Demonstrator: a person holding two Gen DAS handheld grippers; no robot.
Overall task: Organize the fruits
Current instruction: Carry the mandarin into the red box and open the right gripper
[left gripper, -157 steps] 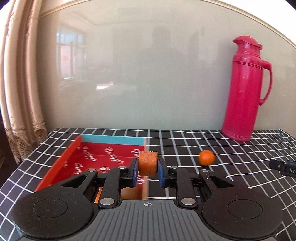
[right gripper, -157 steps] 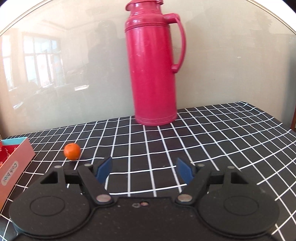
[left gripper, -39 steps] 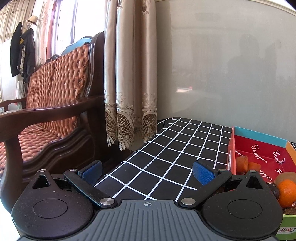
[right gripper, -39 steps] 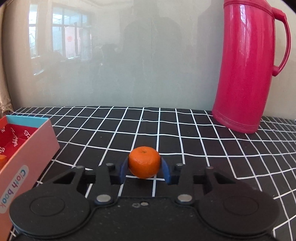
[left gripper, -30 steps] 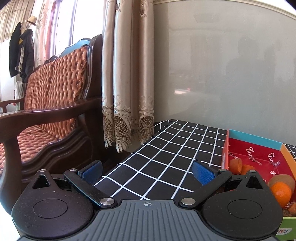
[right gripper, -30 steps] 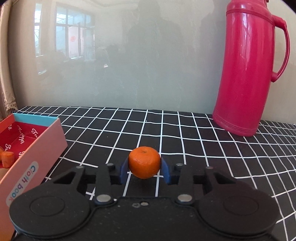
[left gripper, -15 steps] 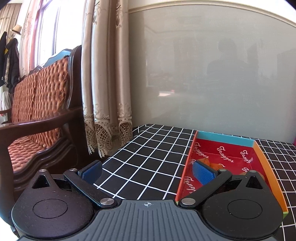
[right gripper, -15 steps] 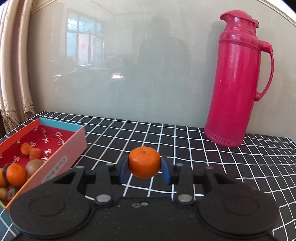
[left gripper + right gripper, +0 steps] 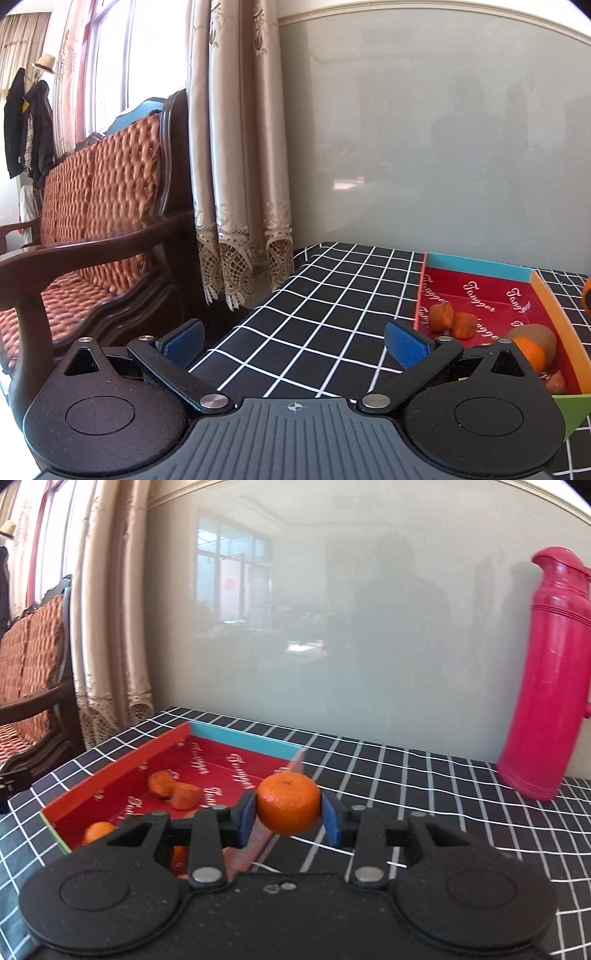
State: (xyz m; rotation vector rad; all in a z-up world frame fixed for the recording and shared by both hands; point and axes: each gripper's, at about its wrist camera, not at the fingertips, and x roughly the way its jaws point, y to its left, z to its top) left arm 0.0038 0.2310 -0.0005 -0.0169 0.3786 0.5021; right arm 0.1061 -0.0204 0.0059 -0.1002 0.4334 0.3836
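Right tongs (image 9: pixel 289 819) grip mandarin (image 9: pixel 289 803) (left (image 9: pixel 294 338) gaping).

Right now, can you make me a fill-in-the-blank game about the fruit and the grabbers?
1. The right gripper is squeezing a round ____ mandarin.
2. The left gripper has its fingers wide ____ and holds nothing.
3. The fruit box has a far wall colored ____.
4. The tall pink thermos stands on the ____ side of the right wrist view.

Missing words: orange; open; blue; right
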